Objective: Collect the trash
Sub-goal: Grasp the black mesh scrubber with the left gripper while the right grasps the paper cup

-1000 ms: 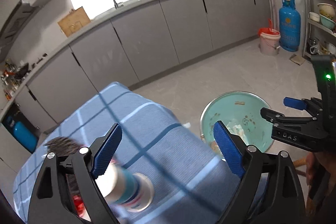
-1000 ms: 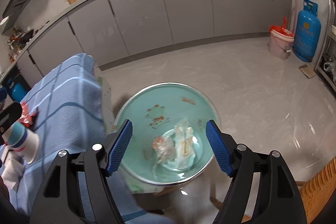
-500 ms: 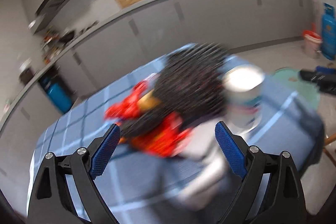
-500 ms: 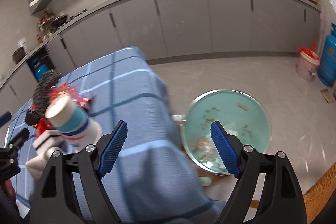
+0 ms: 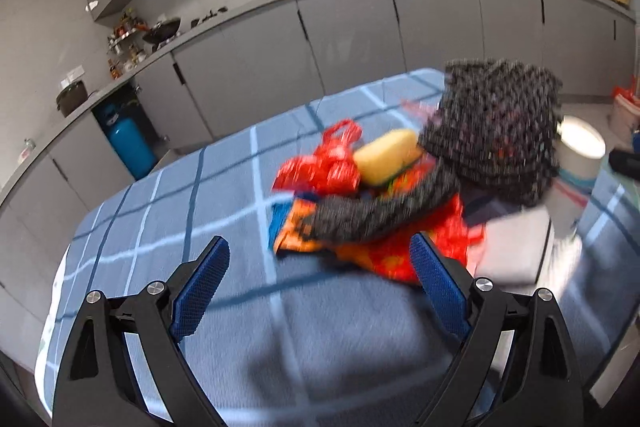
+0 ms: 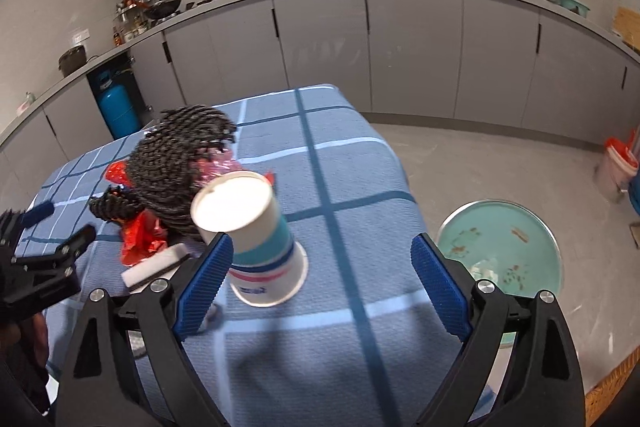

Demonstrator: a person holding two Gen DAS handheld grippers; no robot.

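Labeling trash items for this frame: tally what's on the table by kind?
Paper cup: 1, upside down
Black woven piece: 1
Red plastic wrappers: a clump, counted as 1; blur hides how many
Yellow sponge: 1
White pad: 1
Total: 5 on the table

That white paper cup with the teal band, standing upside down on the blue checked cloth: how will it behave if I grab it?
The white paper cup with the teal band looks thin-walled and empty, so probably light and easily crushed by firm jaws. It already leans, wide mouth down on the soft blue checked cloth, so a sideways nudge may tip it, and it would likely roll in a curve.
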